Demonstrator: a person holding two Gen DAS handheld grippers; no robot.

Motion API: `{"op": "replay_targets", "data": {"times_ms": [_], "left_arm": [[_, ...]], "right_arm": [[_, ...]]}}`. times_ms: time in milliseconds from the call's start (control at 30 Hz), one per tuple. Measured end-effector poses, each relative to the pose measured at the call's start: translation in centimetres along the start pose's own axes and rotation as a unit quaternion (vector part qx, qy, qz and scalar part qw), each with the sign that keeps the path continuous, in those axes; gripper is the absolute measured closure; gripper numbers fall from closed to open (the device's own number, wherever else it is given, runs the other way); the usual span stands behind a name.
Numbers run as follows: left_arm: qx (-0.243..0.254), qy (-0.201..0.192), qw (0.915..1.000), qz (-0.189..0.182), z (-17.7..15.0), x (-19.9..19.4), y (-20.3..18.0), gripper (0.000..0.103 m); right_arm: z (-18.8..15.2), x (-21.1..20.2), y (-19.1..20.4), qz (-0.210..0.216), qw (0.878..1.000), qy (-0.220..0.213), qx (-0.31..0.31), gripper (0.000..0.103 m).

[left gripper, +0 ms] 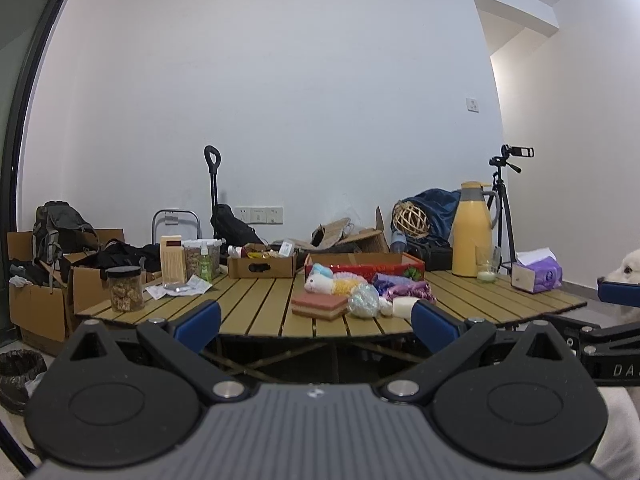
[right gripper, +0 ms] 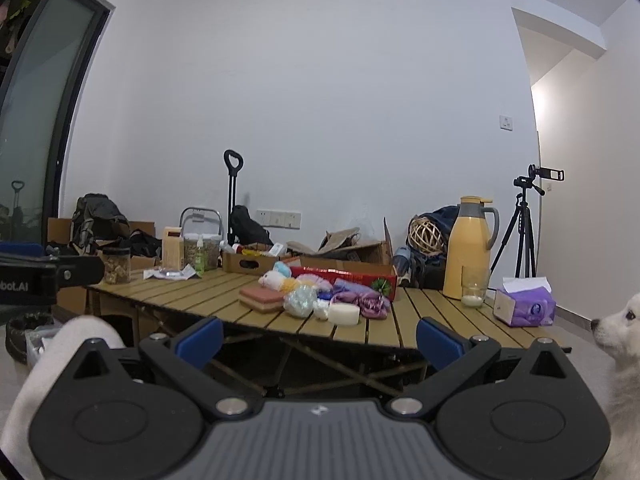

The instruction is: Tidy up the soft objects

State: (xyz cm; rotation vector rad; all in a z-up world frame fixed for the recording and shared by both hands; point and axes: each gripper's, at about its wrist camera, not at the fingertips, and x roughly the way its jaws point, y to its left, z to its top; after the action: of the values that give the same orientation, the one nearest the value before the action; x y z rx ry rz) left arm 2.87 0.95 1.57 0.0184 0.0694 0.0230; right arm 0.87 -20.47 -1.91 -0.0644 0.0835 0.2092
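A pile of soft things lies mid-table in front of a red cardboard box [left gripper: 366, 266] [right gripper: 348, 276]: a pink sponge [left gripper: 319, 305] [right gripper: 262, 298], a white plush toy [left gripper: 320, 283] [right gripper: 273, 279], a clear bubbly ball [left gripper: 363, 300] [right gripper: 299, 301], a white sponge block [left gripper: 404, 306] [right gripper: 344, 313] and purple cloth [left gripper: 404, 289] [right gripper: 366, 300]. My left gripper [left gripper: 316, 326] is open, held short of the table's near edge. My right gripper [right gripper: 320, 339] is open too, also short of the edge. Neither holds anything.
On the slatted wooden table [left gripper: 256, 304] [right gripper: 436, 312] stand a yellow thermos [left gripper: 472, 230] [right gripper: 466, 250], a glass candle [right gripper: 473, 290], a purple tissue pack [left gripper: 538, 274] [right gripper: 524, 304], jars [left gripper: 125, 289] and a brown box [left gripper: 262, 266]. A white dog [right gripper: 622, 332] stands at the right. A tripod [right gripper: 524, 232] is behind.
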Motion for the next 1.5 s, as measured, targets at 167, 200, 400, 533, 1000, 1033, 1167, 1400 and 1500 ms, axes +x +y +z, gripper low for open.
{"op": "replay_targets", "data": {"times_ms": [167,200,400,533,1000,1033,1167,1400,1500], "left_arm": [[0.001,0.007,0.9999,-0.013,0.5,4.9,0.3,0.0],[0.008,0.003,0.9998,-0.015,0.6,6.2,0.2,0.0],[-0.011,0.008,0.9998,-0.017,0.5,16.4,0.6,0.0],[-0.008,0.059,0.9979,-0.027,0.3,25.9,2.1,0.0],[-0.159,0.273,0.9358,-0.156,-3.6,51.7,11.4,0.063],[-0.183,0.288,0.9243,-0.172,-4.0,52.0,11.7,0.07],[-0.206,0.297,0.9147,-0.182,-4.3,49.4,12.3,0.073],[-0.228,0.274,0.9233,-0.142,-3.1,43.9,11.9,0.073],[-0.233,0.253,0.9274,-0.146,-1.7,40.9,10.9,0.074]], "right_arm": [[1.1,4.3,-1.0,-0.006,1.0,-0.003,0.013,0.0],[1.3,5.4,-1.3,-0.008,1.0,-0.004,0.016,0.0],[2.5,12.9,-3.1,-0.024,0.999,-0.015,0.022,0.0],[2.7,19.5,-4.6,-0.019,0.999,-0.022,0.041,0.0],[-1.0,44.4,0.8,0.159,0.945,0.205,0.2,0.063],[-1.3,45.7,1.0,0.155,0.943,0.206,0.21,0.064],[-2.3,48.5,0.7,0.13,0.936,0.216,0.246,0.063],[-1.4,48.5,1.1,0.152,0.929,0.234,0.244,0.068],[0.3,45.3,1.1,0.162,0.936,0.217,0.224,0.069]]}}
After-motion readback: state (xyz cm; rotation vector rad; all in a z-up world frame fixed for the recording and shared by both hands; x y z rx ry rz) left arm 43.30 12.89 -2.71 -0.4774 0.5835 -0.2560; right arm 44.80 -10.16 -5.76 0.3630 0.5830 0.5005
